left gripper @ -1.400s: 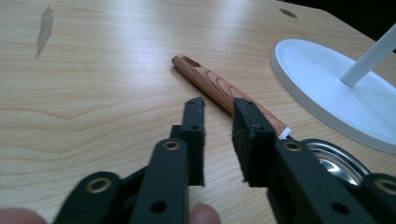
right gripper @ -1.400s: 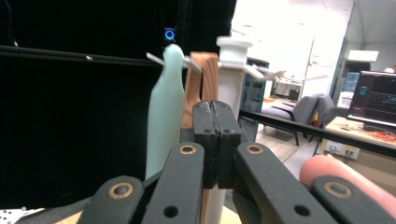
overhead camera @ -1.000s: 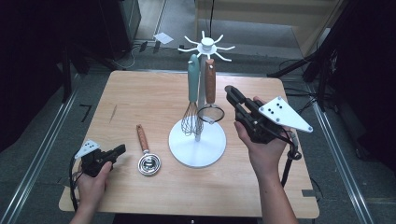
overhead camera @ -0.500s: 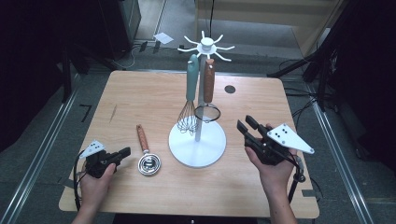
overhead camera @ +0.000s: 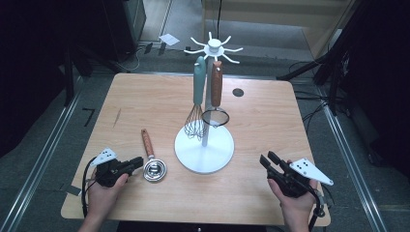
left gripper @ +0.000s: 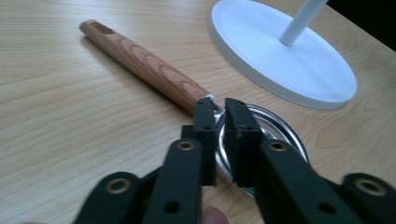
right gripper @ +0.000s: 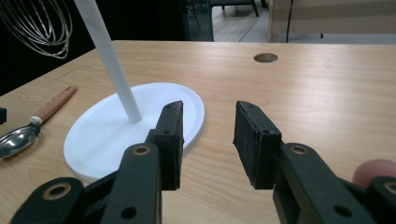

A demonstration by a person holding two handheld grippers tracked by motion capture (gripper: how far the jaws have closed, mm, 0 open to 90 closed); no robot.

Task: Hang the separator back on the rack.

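Observation:
A metal spoon [overhead camera: 154, 170] with a wooden handle lies on the table, left of the white hook stand [overhead camera: 204, 154]. My left gripper [overhead camera: 139, 161] points at the spoon's bowl from the left. In the left gripper view its jaws [left gripper: 219, 105] have just been opening and stand a narrow slit apart. They sit over the spoon [left gripper: 144, 65] where handle meets bowl, and nothing is pinched. My right gripper [overhead camera: 267, 157] hovers low at the front right. It is open, its jaws [right gripper: 210, 116] having just been opening, with nothing between them.
A teal-handled whisk [overhead camera: 195, 123] and a brown-handled strainer [overhead camera: 215, 116] hang from the stand's hooks. The stand's base [right gripper: 102, 135] lies just ahead and left of the right jaws. A dark round hole [overhead camera: 237, 92] sits at the back right of the wooden table [overhead camera: 270, 121].
My right gripper has come down from beside the hanging strainer to low over the table's front right, toward the person. The left hand has hardly moved.

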